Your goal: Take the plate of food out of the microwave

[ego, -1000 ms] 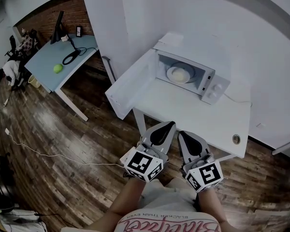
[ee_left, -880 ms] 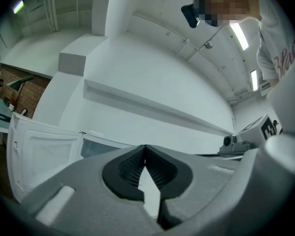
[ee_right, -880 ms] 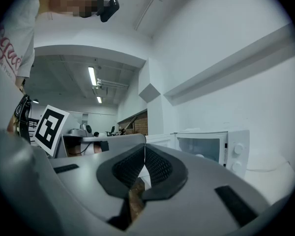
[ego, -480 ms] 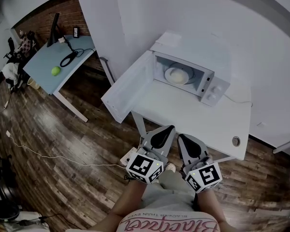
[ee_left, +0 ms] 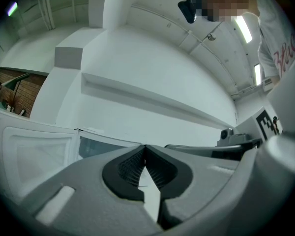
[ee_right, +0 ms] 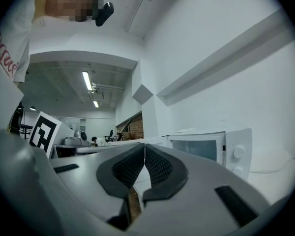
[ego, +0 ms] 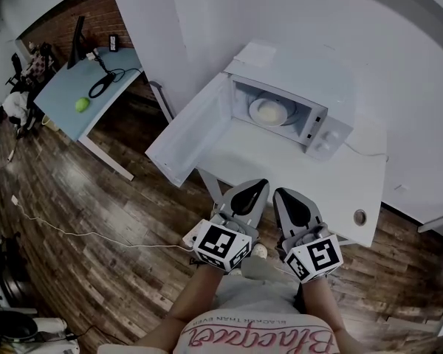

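From the head: one white microwave (ego: pixel 303 87) on one white table (ego: pixel 303 179), its one door (ego: pixel 188 135) wide open. Inside it, one plate of food (ego: pixel 270 111). Two grippers low down by the table's near edge: left gripper (ego: pixel 256 186), right gripper (ego: pixel 283 194). Far off, one green ball (ego: pixel 82 104) on one blue desk (ego: pixel 63 94).

From the left gripper: two dark pads (ee_left: pixel 130 167) shut tight, tips touching, holding nothing.

From the right gripper: two pads shut too, nothing between. Microwave ahead.
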### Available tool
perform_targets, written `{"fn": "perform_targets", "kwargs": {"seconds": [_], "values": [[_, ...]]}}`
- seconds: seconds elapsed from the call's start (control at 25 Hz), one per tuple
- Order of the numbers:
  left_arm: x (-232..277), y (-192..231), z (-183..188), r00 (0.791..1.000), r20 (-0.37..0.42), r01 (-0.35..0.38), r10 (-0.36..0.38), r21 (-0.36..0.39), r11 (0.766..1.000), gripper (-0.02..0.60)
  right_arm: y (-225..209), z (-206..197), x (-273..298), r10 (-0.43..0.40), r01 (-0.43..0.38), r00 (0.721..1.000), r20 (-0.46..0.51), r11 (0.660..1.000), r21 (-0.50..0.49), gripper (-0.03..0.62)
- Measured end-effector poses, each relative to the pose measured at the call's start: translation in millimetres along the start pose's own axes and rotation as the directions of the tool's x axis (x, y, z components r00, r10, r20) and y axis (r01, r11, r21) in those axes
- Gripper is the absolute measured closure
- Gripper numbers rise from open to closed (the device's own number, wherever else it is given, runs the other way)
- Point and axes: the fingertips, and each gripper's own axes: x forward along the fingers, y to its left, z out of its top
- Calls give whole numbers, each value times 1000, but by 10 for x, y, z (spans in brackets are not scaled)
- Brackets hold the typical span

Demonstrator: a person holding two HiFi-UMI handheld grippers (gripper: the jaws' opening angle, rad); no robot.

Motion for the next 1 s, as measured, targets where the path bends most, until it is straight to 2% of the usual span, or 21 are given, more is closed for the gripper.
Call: {"fn": "perform_targets", "kwargs": {"seconds": [0.2, 0.36, 0.48, 0.6, 0.72, 0.92, 1.0], "values": [[210, 82, 21, 1000, -15, -8, 9, 35, 999, 575, -275, -23, 147, -57, 57, 997, -47, 998, -9, 580], [358, 192, 41, 1000, -26, -12, 14, 58, 998, 575, -431, -13, 345, -66, 66, 996, -64, 998, -7, 582], [464, 212, -18, 998, -63, 3, 3, 93, 996, 575, -520, 48, 472, -51, 52, 998, -38, 998, 18, 582], [583, 263, -71, 996, -93, -1, 9, 83, 997, 577, -613, 93, 556, -27, 28, 1000, -13, 997, 67, 582], [702, 328, -61, 997, -79, -14, 19, 56, 998, 578, -736, 56, 609, -29, 32, 999, -27, 995, 93, 582], [807, 355, -185, 993, -113, -20, 29, 82, 996, 577, -918, -25, 646, -25, 30, 999, -48, 994, 106, 582], [809, 447, -214, 991, -118, -55, 65, 81, 995, 577, -999, -23, 659, -23, 27, 999, -38, 992, 125, 582]]}}
